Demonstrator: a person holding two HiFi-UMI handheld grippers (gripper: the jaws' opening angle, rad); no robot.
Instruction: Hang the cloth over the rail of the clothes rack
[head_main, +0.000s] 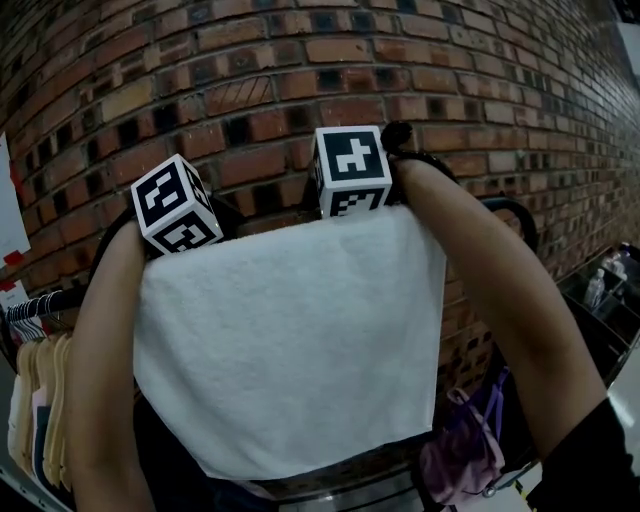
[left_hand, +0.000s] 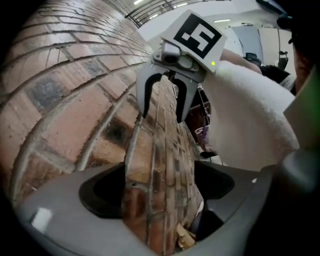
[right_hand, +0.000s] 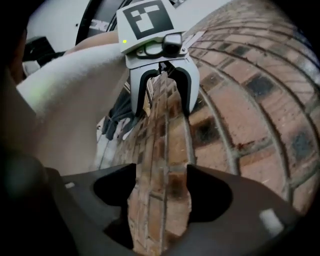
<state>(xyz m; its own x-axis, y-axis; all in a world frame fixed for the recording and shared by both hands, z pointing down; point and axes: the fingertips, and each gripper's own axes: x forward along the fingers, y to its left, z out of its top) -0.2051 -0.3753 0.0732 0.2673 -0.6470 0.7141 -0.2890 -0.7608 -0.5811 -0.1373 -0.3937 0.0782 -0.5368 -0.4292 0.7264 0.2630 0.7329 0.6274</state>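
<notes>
white cloth (head_main: 290, 340) draped, rail hidden beneath

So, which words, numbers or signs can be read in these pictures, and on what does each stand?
No text can be read.
Marker cubes: black-and-white square patterns only, no words.
Sheet on the brick wall: too blurred.
White lettering on a dark curved bar: cut off, unreadable.

Looked soft, fluffy and matt: white terry cloth (head_main: 290, 340). Showed rough, matt fired brick with gritty mortar across the wall (head_main: 300, 60). Appeared smooth grey plastic, dull-finished, on the left hand-held gripper (left_hand: 160, 175).
</notes>
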